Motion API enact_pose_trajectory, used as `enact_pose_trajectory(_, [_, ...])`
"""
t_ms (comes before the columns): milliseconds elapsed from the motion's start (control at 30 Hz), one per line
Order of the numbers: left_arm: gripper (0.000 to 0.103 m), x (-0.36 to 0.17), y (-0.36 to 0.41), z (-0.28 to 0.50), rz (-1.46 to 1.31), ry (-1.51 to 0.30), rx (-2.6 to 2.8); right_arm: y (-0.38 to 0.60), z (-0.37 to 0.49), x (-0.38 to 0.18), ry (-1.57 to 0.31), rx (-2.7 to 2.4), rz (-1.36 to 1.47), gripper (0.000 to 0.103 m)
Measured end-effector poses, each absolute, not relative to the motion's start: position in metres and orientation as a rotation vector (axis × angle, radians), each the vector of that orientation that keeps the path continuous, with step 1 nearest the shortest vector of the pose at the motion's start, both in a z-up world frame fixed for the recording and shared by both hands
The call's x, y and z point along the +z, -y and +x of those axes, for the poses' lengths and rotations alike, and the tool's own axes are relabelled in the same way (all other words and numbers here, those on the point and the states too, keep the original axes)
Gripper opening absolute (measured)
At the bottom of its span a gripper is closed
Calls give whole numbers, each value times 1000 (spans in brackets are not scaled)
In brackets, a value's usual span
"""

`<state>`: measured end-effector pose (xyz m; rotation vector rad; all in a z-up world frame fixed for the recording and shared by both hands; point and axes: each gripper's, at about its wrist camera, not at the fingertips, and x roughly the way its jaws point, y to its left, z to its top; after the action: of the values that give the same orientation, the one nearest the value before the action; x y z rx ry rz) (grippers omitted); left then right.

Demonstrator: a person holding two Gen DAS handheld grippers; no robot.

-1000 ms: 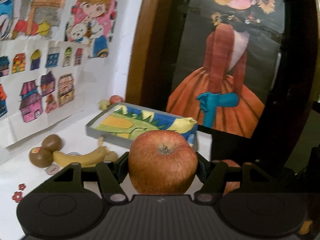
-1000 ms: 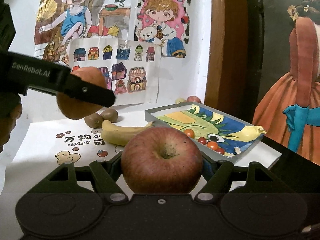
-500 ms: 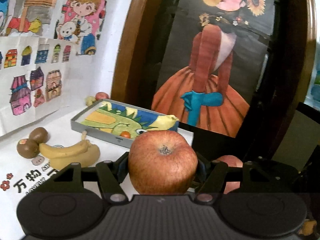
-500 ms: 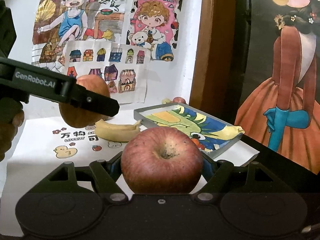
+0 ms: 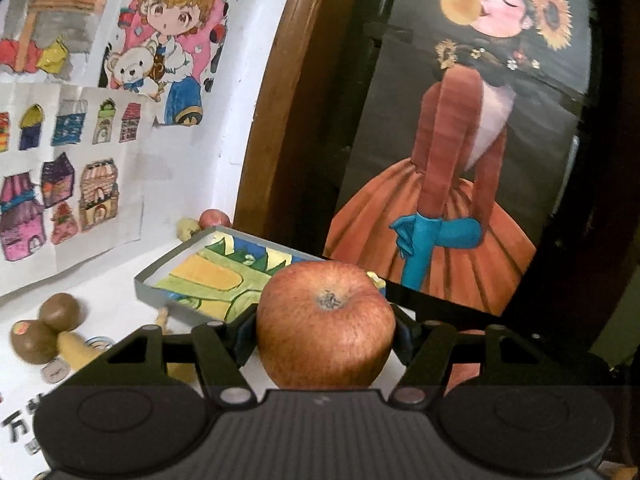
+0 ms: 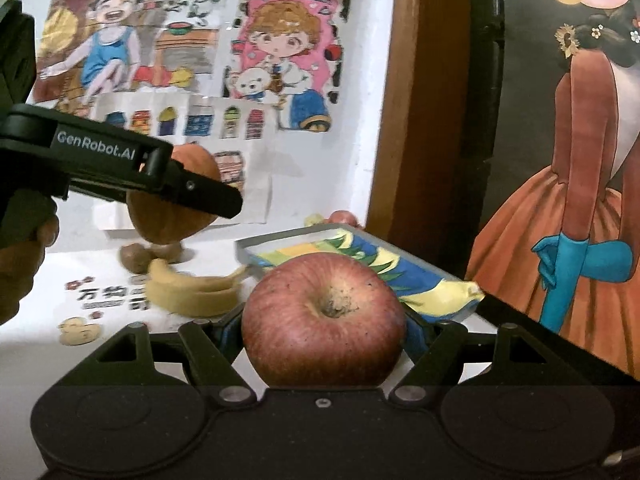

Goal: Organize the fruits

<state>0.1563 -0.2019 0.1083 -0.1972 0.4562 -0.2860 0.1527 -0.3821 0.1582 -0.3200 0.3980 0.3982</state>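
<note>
Both grippers were matte black plastic with ribbed housings, triangular cut-outs and silver pivot screws; the left gripper (image 6: 188,184) bore white "GenRobot.AI" lettering along one finger.

Dim, warm indoor light. Both fisheye views bend straight lines towards the rim, with black vignetting at the corners. Slight motion blur softens the banana (image 6: 192,294) at 9 o'clock. Dark gripper housings fill 6 o'clock, with little detail.

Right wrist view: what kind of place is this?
Probably a home or a child's craft corner: hand-coloured drawings taped to the wall, a printed paper mat under bananas, and a tray with a painted crocodile.
</note>
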Motion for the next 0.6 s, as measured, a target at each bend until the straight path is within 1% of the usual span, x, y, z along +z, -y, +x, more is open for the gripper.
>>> enact_pose_trajectory(300, [70, 77, 215, 225, -249, -475, -238, 415, 236, 148, -383, 374, -300, 77])
enact_pose_trajectory(600, [70, 49, 219, 286, -248, -489, -225, 423, 299, 120, -419, 362, -277, 76])
